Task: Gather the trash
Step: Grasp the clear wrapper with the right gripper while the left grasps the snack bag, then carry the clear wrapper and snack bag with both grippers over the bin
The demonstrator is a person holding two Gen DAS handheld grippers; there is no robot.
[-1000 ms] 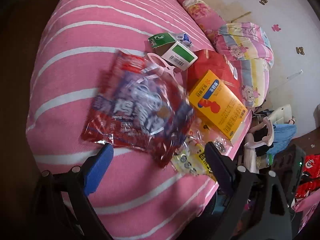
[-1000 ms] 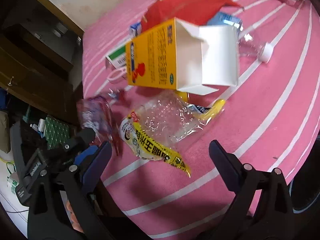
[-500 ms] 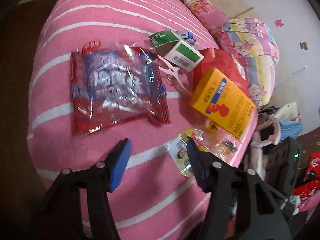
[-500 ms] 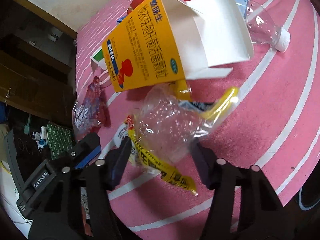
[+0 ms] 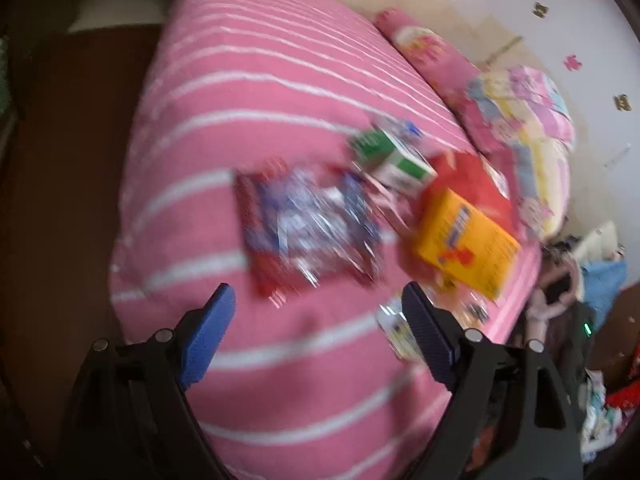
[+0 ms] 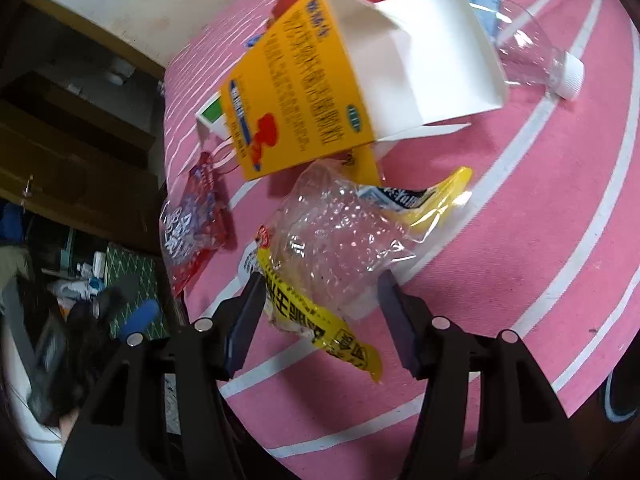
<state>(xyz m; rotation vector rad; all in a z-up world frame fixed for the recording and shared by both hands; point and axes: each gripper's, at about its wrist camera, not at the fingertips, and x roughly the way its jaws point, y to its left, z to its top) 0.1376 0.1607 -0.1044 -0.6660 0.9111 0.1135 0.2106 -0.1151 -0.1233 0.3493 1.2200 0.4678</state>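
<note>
Trash lies on a pink striped bed [image 5: 248, 92]. My left gripper [image 5: 316, 300] is open and empty, just short of a red and blue snack wrapper [image 5: 308, 228]. My right gripper [image 6: 322, 280] is open, its jaws on either side of a clear and yellow plastic wrapper [image 6: 344, 240] without closing on it. An open yellow carton [image 6: 312, 96] lies beyond it, also in the left wrist view [image 5: 464, 240]. The red wrapper [image 6: 192, 224] shows at the bed's edge in the right wrist view.
A green and white box [image 5: 396, 160], a red bag [image 5: 476, 184] and a clear plastic bottle [image 6: 532, 60] also lie on the bed. Pillows and a folded quilt [image 5: 532, 120] sit at the far end. Dark wooden furniture [image 6: 72, 152] and floor clutter [image 6: 120, 276] stand beside the bed.
The left gripper let go of the red wrapper, which now lies flat, and drew back. The right gripper moved forward until its jaws straddle the clear and yellow wrapper.
</note>
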